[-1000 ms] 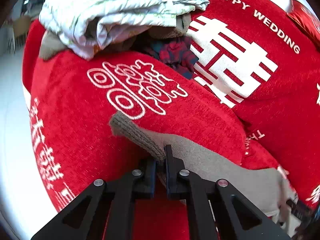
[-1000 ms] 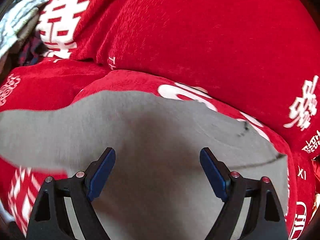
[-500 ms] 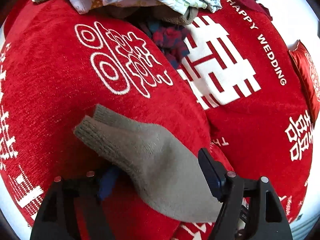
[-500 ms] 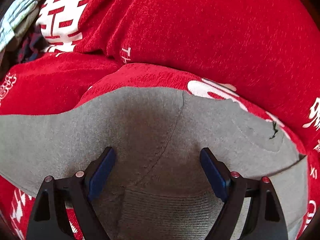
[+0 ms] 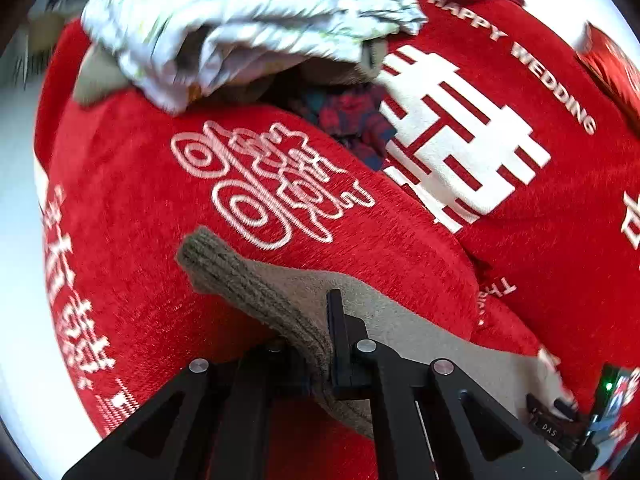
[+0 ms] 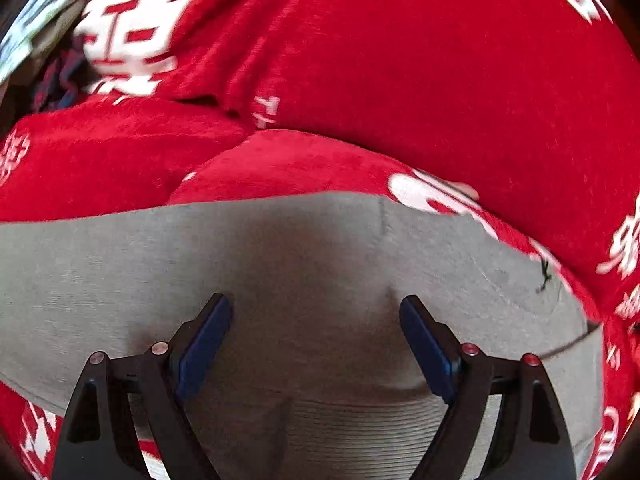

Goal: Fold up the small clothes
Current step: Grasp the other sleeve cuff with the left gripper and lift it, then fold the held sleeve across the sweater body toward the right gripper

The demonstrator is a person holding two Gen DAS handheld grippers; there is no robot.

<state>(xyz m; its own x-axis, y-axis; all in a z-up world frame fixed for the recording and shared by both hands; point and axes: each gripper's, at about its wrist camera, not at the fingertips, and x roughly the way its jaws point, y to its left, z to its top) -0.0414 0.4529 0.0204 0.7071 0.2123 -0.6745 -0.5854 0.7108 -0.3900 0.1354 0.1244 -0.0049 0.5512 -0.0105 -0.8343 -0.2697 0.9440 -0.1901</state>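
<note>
Pinching a ribbed cuff of the grey garment [image 5: 256, 292] between them, the jaws of the left gripper [image 5: 320, 344] are closed tight, with only the thickness of the knit between the pads. The jaws of the right gripper [image 6: 316, 340] stand wide apart over the broad middle of the same grey cloth, the blue pads [image 6: 424, 344] set down close on it but nipping nothing.

Outward from there, the garment lies spread across a red cushion [image 5: 160, 208] printed with white characters, its ribbed hem just below the right gripper and a seam running up past it. Behind, against another red cushion lettered HAPPY WEDDING [image 5: 512, 44], sits a heap of unfolded clothes [image 5: 240, 20], white printed fabric on top and something dark plaid [image 5: 352, 120] beneath.

By my reckoning the folding has barely begun: this piece looks flat and single-layered, and the heap is untouched.

Much is hard to read. Neither view shows the whole garment, so I cannot tell what kind it is, and the far pile is blurred.
</note>
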